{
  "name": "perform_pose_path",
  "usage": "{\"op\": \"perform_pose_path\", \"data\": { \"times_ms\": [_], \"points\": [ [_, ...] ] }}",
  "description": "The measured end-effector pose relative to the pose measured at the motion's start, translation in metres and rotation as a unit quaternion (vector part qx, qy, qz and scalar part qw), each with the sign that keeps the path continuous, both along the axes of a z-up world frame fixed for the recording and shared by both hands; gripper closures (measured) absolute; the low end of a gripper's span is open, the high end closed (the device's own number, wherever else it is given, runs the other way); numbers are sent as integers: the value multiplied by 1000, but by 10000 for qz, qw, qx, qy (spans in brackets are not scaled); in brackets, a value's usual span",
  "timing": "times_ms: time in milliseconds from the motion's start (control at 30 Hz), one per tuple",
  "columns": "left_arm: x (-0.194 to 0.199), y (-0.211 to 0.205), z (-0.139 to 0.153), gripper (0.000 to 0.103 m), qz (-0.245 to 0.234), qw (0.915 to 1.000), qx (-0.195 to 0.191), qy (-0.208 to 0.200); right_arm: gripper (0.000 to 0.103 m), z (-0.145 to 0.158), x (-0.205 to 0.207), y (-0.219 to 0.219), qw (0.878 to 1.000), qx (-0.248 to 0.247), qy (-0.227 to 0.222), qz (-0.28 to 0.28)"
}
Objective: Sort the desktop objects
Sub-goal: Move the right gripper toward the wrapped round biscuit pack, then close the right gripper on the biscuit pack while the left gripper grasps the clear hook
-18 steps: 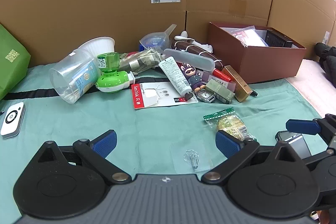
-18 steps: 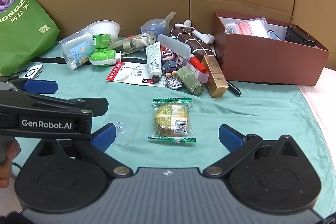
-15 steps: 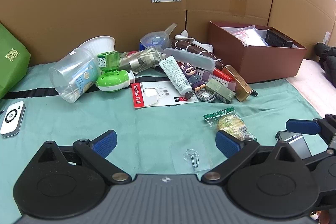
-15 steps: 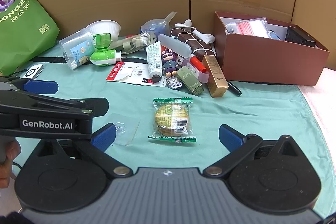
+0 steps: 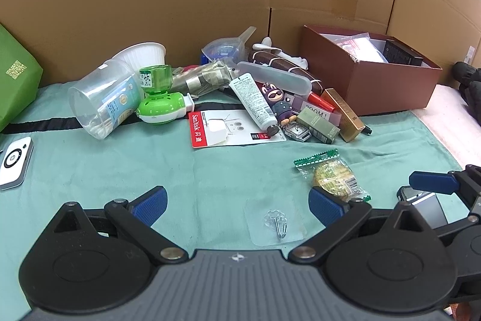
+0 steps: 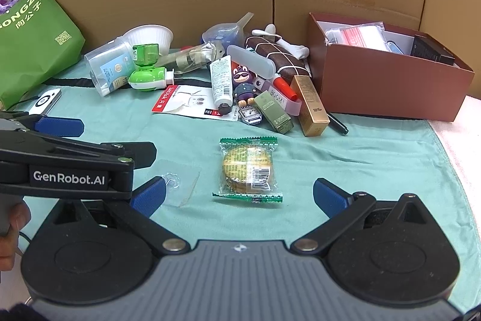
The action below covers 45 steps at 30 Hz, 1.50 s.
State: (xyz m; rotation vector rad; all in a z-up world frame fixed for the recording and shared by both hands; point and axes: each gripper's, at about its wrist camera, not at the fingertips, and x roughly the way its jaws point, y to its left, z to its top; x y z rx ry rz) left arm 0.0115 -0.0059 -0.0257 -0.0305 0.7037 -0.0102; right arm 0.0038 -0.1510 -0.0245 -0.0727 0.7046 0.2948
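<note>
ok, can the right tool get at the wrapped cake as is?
Probably yes: the wrapped cake lies alone on the green cloth, straight ahead of the open right tool, with nothing between them.

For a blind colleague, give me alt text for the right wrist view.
The open right gripper hovers over a wrapped snack cake on a green cloth. Behind it lies clutter beside a brown box; the left gripper enters from the left.

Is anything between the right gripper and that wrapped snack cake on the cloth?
Nothing visible. The right gripper is open, and the snack cake lies alone on the green cloth just ahead of its fingertips. The left gripper is off to the side.
</note>
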Motion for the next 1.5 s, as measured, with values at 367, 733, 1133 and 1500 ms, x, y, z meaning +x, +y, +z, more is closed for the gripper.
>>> {"op": "perform_pose_path", "data": {
  "times_ms": [367, 733, 1133, 1500],
  "points": [
    [10, 4, -14, 0, 44, 9997, -62, 244, 2, -13, 16, -1, 9995, -21, 297, -105],
    [23, 11, -26, 0, 22, 9989, -232, 401, 2, -25, 33, -5, 9990, -14, 421, -132],
    [14, 37, -25, 13, -601, 9954, -670, 335, 2, -32, 57, -6, 10000, 51, 48, -47],
    [29, -7, -47, 32, -1334, 9902, -135, 383, 52, -44, 78, -14, 9998, -160, -21, 131]
  ]
}}
